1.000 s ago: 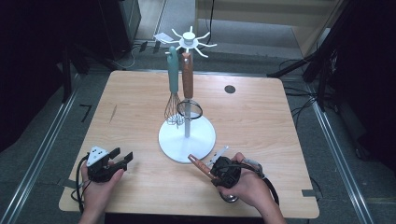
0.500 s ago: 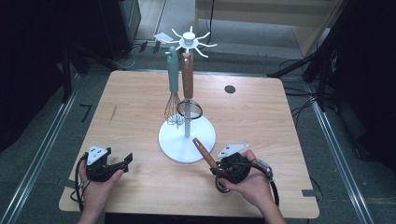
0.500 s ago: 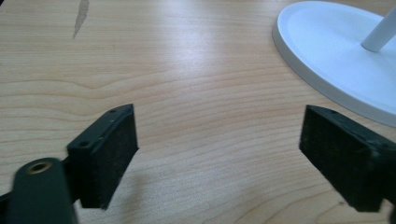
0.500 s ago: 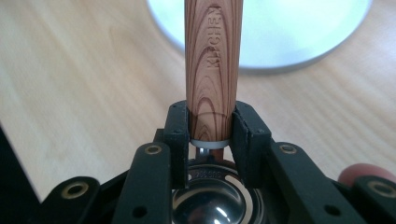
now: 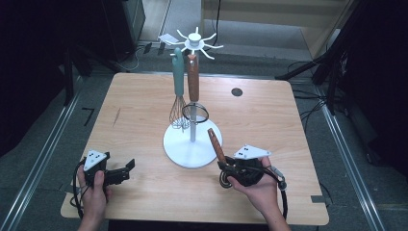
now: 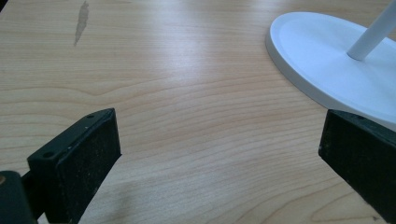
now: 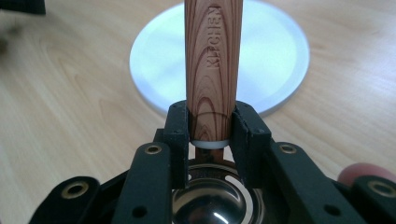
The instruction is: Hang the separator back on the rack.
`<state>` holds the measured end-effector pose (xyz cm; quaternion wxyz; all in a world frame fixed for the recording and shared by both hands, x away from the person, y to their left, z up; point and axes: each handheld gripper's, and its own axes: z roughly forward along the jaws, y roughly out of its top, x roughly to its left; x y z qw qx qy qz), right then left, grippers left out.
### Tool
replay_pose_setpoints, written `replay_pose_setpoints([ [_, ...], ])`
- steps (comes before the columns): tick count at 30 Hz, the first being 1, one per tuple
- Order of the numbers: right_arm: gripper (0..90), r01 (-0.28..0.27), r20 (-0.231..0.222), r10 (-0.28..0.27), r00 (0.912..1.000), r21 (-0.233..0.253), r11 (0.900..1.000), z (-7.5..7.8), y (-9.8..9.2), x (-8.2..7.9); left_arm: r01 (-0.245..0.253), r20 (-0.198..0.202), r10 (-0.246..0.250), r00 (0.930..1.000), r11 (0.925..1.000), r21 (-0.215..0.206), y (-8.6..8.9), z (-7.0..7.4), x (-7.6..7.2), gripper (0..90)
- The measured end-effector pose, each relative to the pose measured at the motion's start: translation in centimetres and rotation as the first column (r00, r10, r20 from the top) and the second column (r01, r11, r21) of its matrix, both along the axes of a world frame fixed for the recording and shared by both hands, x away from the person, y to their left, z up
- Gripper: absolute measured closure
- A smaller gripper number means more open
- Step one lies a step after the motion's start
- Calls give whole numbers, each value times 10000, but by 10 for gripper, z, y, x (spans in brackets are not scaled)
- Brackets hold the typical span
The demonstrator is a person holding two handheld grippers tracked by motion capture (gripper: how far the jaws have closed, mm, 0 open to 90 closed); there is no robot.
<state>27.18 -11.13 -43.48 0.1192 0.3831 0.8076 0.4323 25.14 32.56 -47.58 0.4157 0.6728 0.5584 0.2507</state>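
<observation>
The wood-grain-handled steel utensil is clamped at its handle base by the right gripper just beside the white round-based hanging rack (left gripper wide, idle), and is best raised upright toward a free hook.

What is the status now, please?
Right hand-held gripper shut on wood-handled metal utensil. Left hand-held gripper open, empty. White round hanging stand close ahead.

The wooden-handled utensil runs off the right gripper view's top edge, its metal head half hidden behind the jaws
</observation>
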Motion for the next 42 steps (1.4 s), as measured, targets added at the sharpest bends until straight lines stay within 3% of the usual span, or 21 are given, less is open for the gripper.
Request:
replay_pose_setpoints([
  [8, 714, 630, 662, -686, 9954, 837, 9945, 1, -8, -1, -170, -17, 171, 9999, 9998, 85, 5, -1, 2, 0],
  [20, 713, 770, 1369, -967, 9858, 1426, 9868, 6, -12, -3, -681, 34, 681, 9977, 9977, -7, 15, -1, 2, 0],
  [24, 713, 805, 1369, -1048, 9850, 1725, 9817, 10, -14, -4, -668, -11, 668, 9978, 9978, 51, 16, -2, 3, 0],
  [29, 713, 887, 1683, -1253, 9777, 2100, 9737, 16, -17, -6, -648, -60, 648, 9979, 9979, 95, 16, -3, 3, 0],
  [33, 714, 748, 1963, -1178, 9734, 2133, 9741, 19, -17, -7, -645, -68, 646, 9979, 9979, 75, 16, -4, 2, 0],
  [42, 713, 815, 2036, -1250, 9710, 2096, 9744, 23, -15, -10, -661, -65, 661, 9978, 9978, 94, 16, -4, 2, 0],
])
